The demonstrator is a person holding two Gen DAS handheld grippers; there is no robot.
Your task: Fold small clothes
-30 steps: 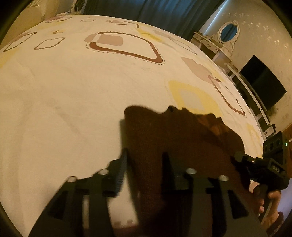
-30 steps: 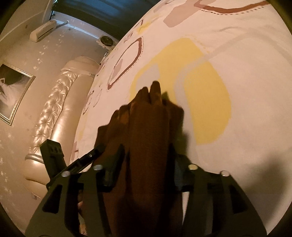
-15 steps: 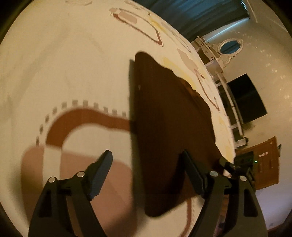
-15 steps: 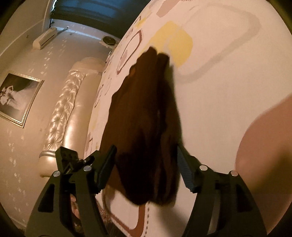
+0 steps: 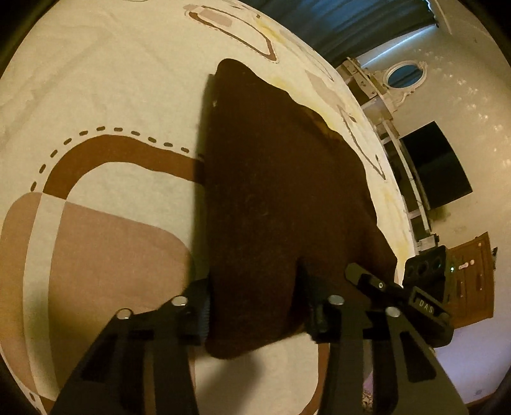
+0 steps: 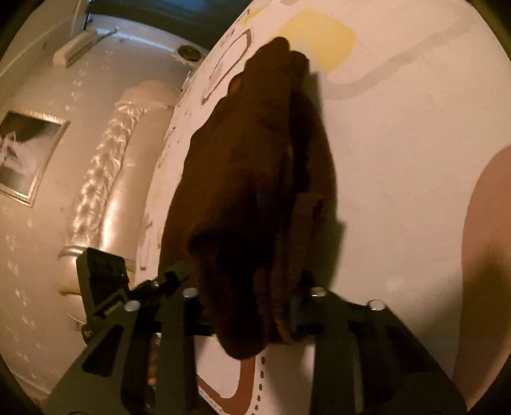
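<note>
i am gripping the soft, limp dark brown knitted garment [image 5: 281, 204] by its near edge in both my left gripper [image 5: 254, 306] and right gripper [image 6: 249, 303], jaws pinching corners so it is draping lightly over the patterned cream bed cover [image 5: 105, 95].

A bedroom in a home; a wide bed [image 5: 95, 79] with a patterned cream cover fills both views; a padded headboard [image 6: 105, 166] and framed picture [image 6: 25, 153] stand on one wall; a dressing table with an oval mirror [image 5: 406, 75], dark curtains [image 5: 351, 22] and a wall television [image 5: 437, 166] stand opposite.

patterned bedspread [image 5: 105, 95], brown garment [image 5: 271, 191] on it
</note>
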